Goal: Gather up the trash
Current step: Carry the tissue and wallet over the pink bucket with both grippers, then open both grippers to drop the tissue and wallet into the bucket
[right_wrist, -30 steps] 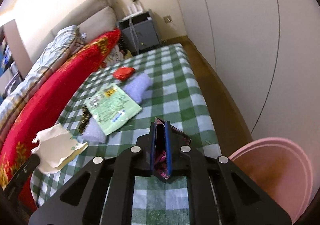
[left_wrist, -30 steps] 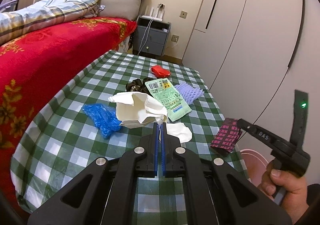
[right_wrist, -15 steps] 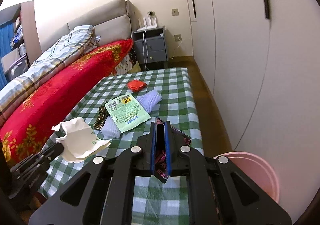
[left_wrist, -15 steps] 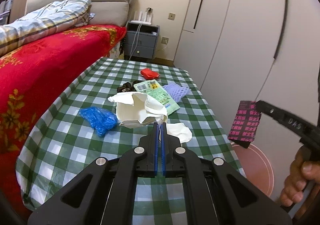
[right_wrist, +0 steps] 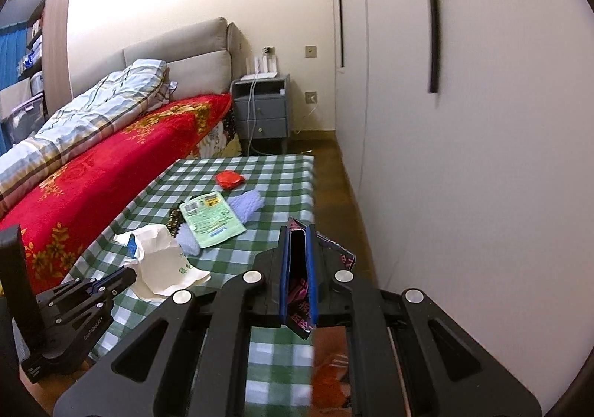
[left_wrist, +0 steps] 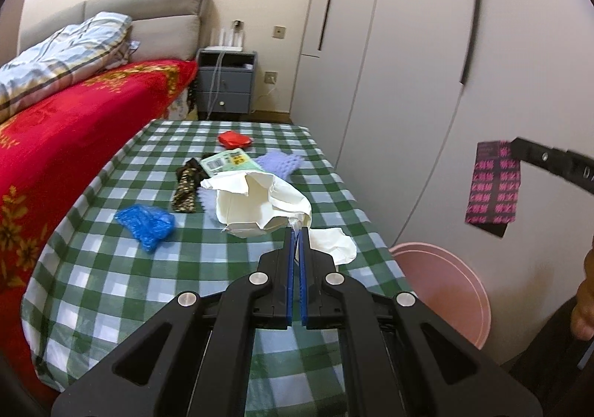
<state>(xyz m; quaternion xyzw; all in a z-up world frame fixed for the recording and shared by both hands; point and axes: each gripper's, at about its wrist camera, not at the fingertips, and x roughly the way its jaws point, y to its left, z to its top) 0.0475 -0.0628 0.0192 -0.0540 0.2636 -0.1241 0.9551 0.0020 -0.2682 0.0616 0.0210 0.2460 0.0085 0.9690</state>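
Two claws are each carrying a piece of rubbish off the counter (left_wrist: 111, 268), whose green checked cloth spreads out ahead of and below both. Down to the right of the left claw (left_wrist: 296, 231), on the floor past the counter's edge, sits the pink bin (left_wrist: 445, 290), which is surely why both loads are raised clear rather than set down. Pinched at one corner between the left claw's closed blue pads, the crumpled white paper bag (left_wrist: 256, 201) hangs ahead of it so it can swing over without dragging. Still lying beyond it are a green packet (left_wrist: 230, 160), a blue plastic scrap (left_wrist: 146, 224), a lilac foam piece (left_wrist: 278, 162) and a red wrapper (left_wrist: 234, 139). Smallest load, the pink-and-black wrapper (right_wrist: 300, 300), is clamped edgewise in the right claw (right_wrist: 298, 231), dangling free, ready to drop, I'd guess.
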